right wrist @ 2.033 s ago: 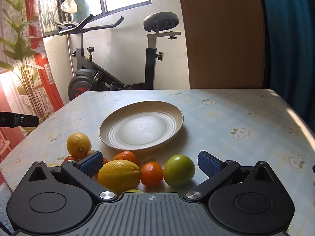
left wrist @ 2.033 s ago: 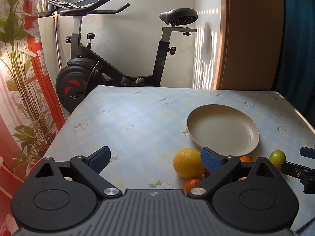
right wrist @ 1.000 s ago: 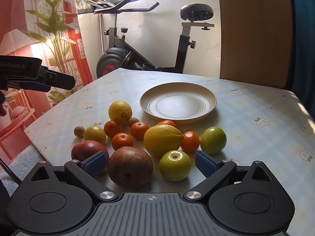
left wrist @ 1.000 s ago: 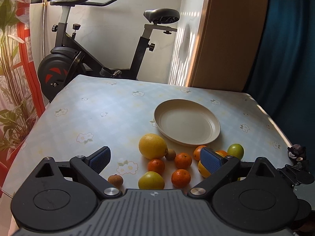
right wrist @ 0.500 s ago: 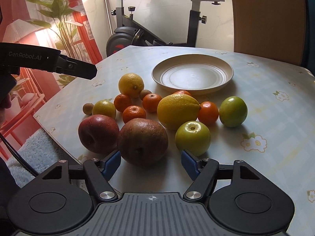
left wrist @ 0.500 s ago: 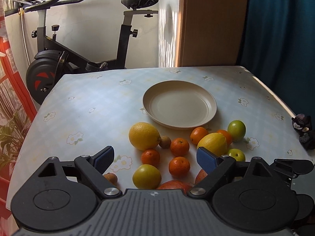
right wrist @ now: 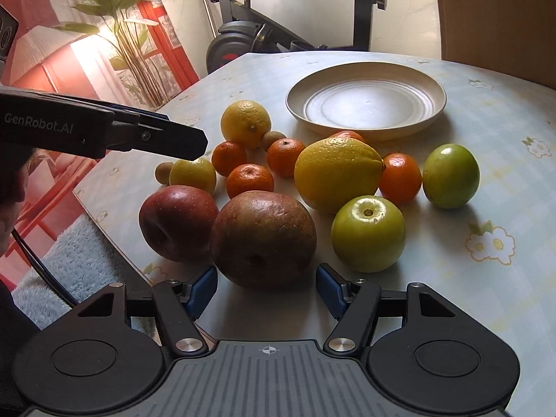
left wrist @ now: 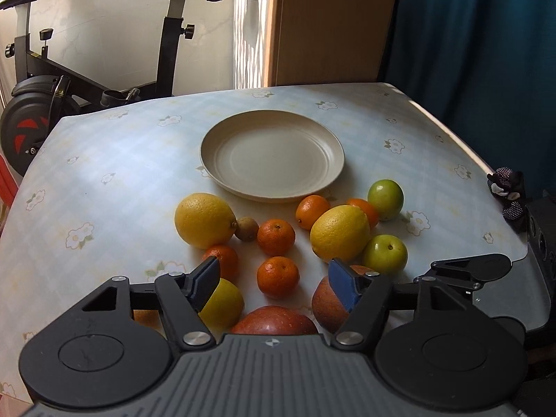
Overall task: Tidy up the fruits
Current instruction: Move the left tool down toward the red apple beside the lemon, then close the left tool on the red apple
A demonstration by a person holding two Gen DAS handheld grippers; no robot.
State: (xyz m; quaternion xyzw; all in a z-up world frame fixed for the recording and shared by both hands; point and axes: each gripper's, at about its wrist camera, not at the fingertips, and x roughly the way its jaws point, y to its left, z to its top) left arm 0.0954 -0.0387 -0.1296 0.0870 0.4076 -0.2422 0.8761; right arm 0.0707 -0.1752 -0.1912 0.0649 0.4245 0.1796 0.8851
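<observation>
An empty beige plate sits mid-table with loose fruit in front of it: two lemons, green apples, several mandarins and two red apples. My left gripper hovers over the near fruit. Its jaws are closing and its pads touch nothing, with a mandarin showing between them. My right gripper is low at the table's front edge, its jaws also closing. A brownish-red apple lies just ahead of its tips, untouched, beside a red apple and a green apple.
An exercise bike stands behind the table, with a wooden panel and a dark blue curtain to the right. A plant and a red-patterned curtain are at the left. The table edge runs close under the red apple.
Both grippers have sunk toward the fruit and tipped further down, so the fruit looks larger. The jaws of each have narrowed. No fruit has moved.
</observation>
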